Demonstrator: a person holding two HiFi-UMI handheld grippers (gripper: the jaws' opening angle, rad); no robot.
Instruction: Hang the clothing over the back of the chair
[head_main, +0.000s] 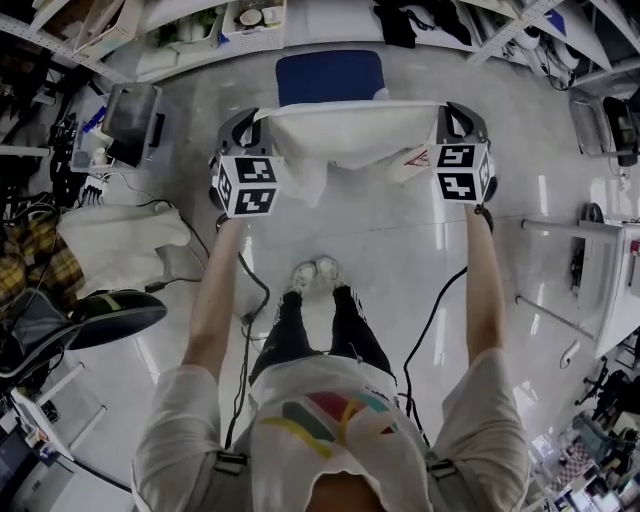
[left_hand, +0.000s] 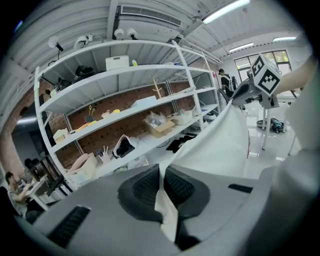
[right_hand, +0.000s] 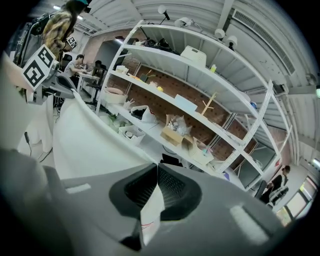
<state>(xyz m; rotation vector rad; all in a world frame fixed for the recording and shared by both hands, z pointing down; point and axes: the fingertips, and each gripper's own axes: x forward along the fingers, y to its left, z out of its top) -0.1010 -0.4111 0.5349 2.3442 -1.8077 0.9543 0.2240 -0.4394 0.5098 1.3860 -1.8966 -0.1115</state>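
Note:
A white piece of clothing (head_main: 350, 135) hangs stretched between my two grippers, in front of and over the blue chair (head_main: 330, 76), whose back shows just beyond the cloth's top edge. My left gripper (head_main: 258, 118) is shut on the cloth's left corner and my right gripper (head_main: 445, 112) on its right corner. In the left gripper view the white fabric (left_hand: 220, 145) runs out from the closed jaws of my left gripper (left_hand: 161, 172) toward the other gripper's marker cube (left_hand: 264, 75). In the right gripper view the cloth (right_hand: 90, 140) leaves the closed jaws of my right gripper (right_hand: 157, 172) the same way.
White cloth (head_main: 120, 245) lies on the floor at left, near a black office chair (head_main: 110, 315) and a plaid garment (head_main: 30, 260). A grey box (head_main: 130, 120) stands far left. Long white shelving (left_hand: 125, 100) with boxes fills the wall ahead. Cables trail beside the person's feet (head_main: 315, 272).

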